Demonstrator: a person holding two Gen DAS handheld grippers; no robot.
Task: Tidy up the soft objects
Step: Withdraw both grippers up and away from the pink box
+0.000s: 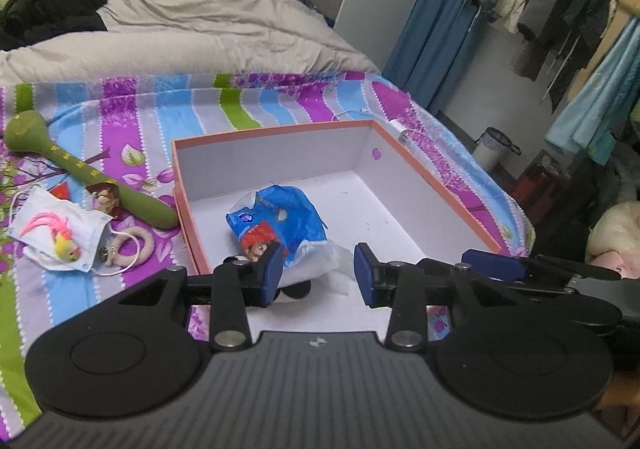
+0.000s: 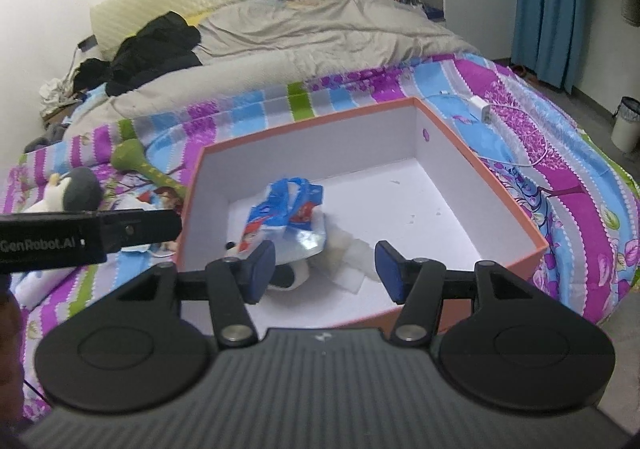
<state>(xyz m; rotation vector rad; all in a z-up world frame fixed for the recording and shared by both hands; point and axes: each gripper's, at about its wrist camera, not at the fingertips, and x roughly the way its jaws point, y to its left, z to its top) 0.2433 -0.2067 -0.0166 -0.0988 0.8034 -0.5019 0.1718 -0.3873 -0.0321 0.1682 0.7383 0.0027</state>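
— Both tongs of mine hang over the near edge of the box: left tongs [image 1: 316, 273] and right tongs [image 2: 324, 269] stand partly open, nothing between the blue pads.

— Where's the soft stuff?

— At twelve o'clock, the crumpled blue-and-white plastic bag [image 1: 280, 225] lies inside the orange-rimmed white cardboard box [image 1: 436, 177] on the striped purple bedsheet [image 1: 280, 97]. At ten o'clock outside it: a green fabric mallet-shaped toy [image 1: 76, 165] and a white face mask [image 1: 60, 225].

Bed [image 1: 280, 97] with striped floral sheet carries orange-rimmed box [image 1: 276, 133], green plush mallet [image 1: 76, 165], face mask [image 1: 52, 225], grey duvet [image 1: 200, 29], black garment [image 1: 52, 1], white charger [image 2: 482, 109], penguin plush [image 2: 76, 189].
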